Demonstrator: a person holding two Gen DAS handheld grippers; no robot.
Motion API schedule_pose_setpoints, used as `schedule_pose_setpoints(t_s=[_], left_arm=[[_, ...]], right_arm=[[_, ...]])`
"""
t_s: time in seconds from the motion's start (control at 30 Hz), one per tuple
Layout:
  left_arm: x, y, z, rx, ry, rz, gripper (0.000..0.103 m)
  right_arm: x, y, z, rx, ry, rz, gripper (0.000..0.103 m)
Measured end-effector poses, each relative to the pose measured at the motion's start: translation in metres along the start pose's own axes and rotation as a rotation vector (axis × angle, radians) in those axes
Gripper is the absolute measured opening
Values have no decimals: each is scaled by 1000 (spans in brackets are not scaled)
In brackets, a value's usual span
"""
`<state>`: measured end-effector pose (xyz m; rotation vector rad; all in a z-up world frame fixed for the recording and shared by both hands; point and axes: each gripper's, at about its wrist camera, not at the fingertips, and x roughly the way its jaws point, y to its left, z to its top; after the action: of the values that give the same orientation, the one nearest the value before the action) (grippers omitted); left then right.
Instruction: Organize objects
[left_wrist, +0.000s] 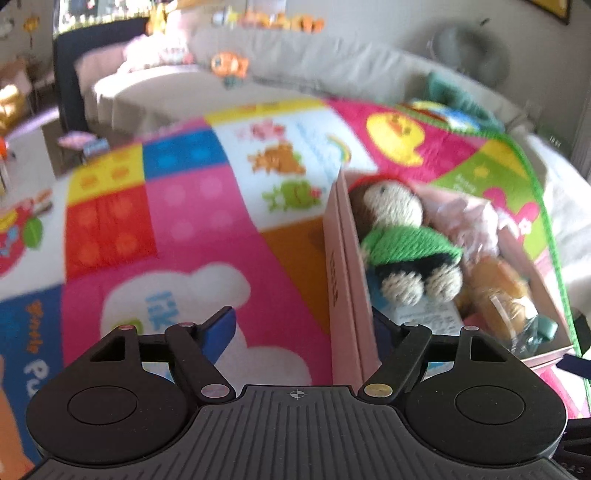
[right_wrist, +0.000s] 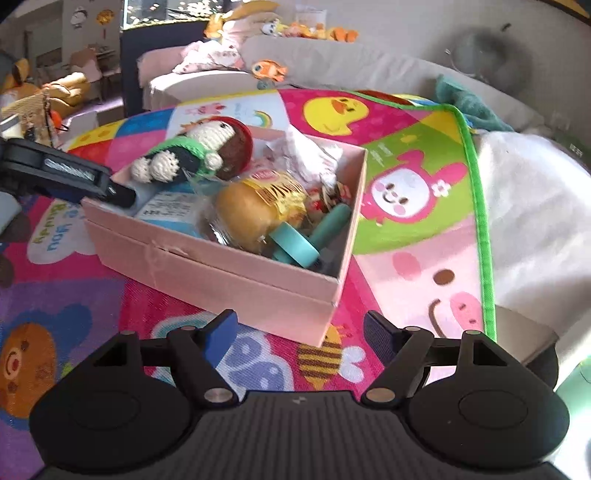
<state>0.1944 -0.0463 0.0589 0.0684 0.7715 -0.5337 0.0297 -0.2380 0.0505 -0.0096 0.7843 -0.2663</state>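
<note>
A pink cardboard box (right_wrist: 221, 273) sits open on the colourful play mat (right_wrist: 406, 236). A knitted doll (right_wrist: 192, 155) in a green top lies across the box's far left corner, also seen in the left wrist view as the doll (left_wrist: 402, 240). Beside it lie a wrapped bun (right_wrist: 251, 214), teal plastic pieces (right_wrist: 295, 247) and a blue-and-white packet (right_wrist: 166, 210). My left gripper (left_wrist: 303, 332) is open and straddles the box's wall (left_wrist: 347, 295), pads not pressing. My right gripper (right_wrist: 301, 334) is open and empty, just short of the box's near corner.
A grey sofa (right_wrist: 332, 62) with plush toys runs along the back. A teal cloth (right_wrist: 465, 99) and a white blanket (right_wrist: 535, 206) lie to the right of the mat. Bare mat (left_wrist: 184, 229) stretches left of the box.
</note>
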Motion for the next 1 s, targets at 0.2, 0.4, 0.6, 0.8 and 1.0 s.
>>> schedule_pose_setpoints(t_s=[0.2, 0.4, 0.6, 0.8, 1.0], left_arm=[[-49, -10, -12, 29, -150, 18, 76], [-74, -32, -65, 68, -80, -68, 76], [-73, -49, -118, 98, 20, -118, 76], [-76, -54, -146, 161, -78, -66, 75], [-72, -55, -145, 148, -96, -47, 75]], right_arm=[[-5, 4, -7, 8, 1, -26, 80], [-17, 7, -17, 69, 10, -76, 90], [-29, 14, -52, 185, 77, -116, 103], [-41, 18, -78, 292, 26, -132, 103], [-42, 23, -83, 308, -14, -167, 103]])
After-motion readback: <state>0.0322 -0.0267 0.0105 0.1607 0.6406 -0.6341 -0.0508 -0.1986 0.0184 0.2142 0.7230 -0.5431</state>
